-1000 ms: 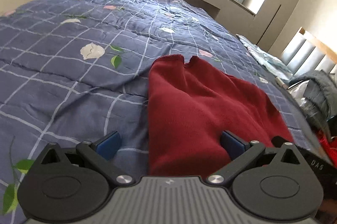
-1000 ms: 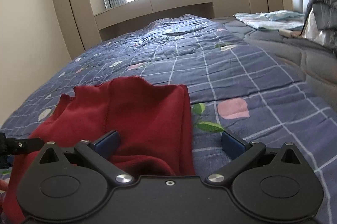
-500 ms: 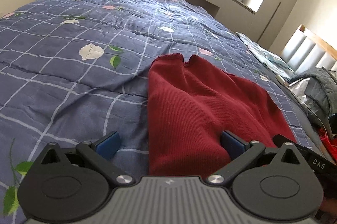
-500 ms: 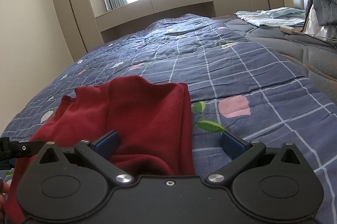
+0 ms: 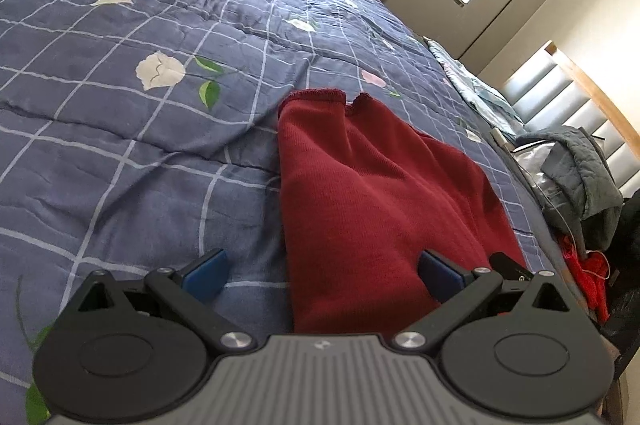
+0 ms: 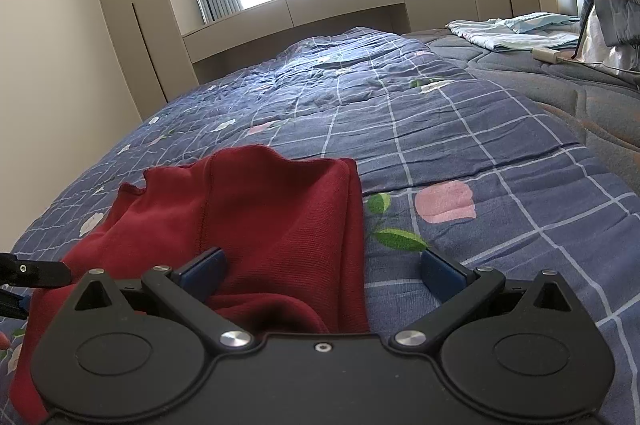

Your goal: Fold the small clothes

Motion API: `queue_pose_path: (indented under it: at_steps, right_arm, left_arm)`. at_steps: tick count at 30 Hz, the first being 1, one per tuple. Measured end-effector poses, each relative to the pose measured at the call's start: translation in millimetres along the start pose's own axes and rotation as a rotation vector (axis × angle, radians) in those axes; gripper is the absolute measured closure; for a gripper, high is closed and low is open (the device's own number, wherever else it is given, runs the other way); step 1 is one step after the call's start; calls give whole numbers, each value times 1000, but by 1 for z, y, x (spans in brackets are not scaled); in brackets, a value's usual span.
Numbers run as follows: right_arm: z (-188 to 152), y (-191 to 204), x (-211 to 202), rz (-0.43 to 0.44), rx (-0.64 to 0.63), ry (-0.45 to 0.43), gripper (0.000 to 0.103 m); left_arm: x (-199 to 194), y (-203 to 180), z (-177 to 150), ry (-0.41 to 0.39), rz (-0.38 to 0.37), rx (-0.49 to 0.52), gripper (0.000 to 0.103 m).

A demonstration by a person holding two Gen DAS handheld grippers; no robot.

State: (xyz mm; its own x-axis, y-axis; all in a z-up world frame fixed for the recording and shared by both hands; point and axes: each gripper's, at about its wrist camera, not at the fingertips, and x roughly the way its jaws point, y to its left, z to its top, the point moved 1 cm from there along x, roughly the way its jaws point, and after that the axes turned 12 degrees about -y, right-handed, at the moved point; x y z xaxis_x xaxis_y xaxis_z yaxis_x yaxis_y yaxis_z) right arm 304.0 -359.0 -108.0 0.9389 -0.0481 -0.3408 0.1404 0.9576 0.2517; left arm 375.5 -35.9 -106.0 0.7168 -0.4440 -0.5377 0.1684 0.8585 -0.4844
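Note:
A dark red knit garment (image 5: 368, 193) lies on a blue checked floral quilt (image 5: 132, 113). My left gripper (image 5: 322, 271) is open, its jaws spread wide over the garment's near left edge, holding nothing. In the right wrist view the same red garment (image 6: 272, 209) lies folded over itself on the quilt (image 6: 460, 153). My right gripper (image 6: 322, 271) is open over the garment's near right edge, empty. The garment's near hem is hidden behind both gripper bodies.
A grey quilted jacket (image 5: 580, 169) and a red item (image 5: 588, 273) lie at the bed's right side. Light blue folded cloth (image 6: 516, 31) and a white charger (image 6: 546, 56) lie on the grey mattress (image 6: 580, 93). A window bench (image 6: 340, 1) and cabinets stand beyond the bed.
Both grippers have risen and tilted slightly, so the views shifted a little. The red garment lies as before. Both stay open.

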Motion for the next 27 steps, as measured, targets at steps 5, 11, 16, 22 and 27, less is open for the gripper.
queue_pose_path:
  at_steps: [5, 11, 16, 22, 27]
  right_arm:
    - [1, -5, -2, 29, 33, -13, 0]
    - [1, -8, -4, 75, 72, -25, 0]
    - [1, -10, -7, 106, 98, -35, 9]
    - [0, -18, -7, 152, 161, -28, 41]
    - [0, -19, -7, 148, 170, -28, 48]
  left_arm:
    - [0, -5, -2, -13, 13, 12, 0]
    - [-1, -8, -2, 7, -57, -3, 0]
    - [0, -9, -5, 20, -88, -2, 1]
    - [0, -6, -3, 23, -72, -55, 1]
    - [1, -22, -4, 38, -12, 8, 1]
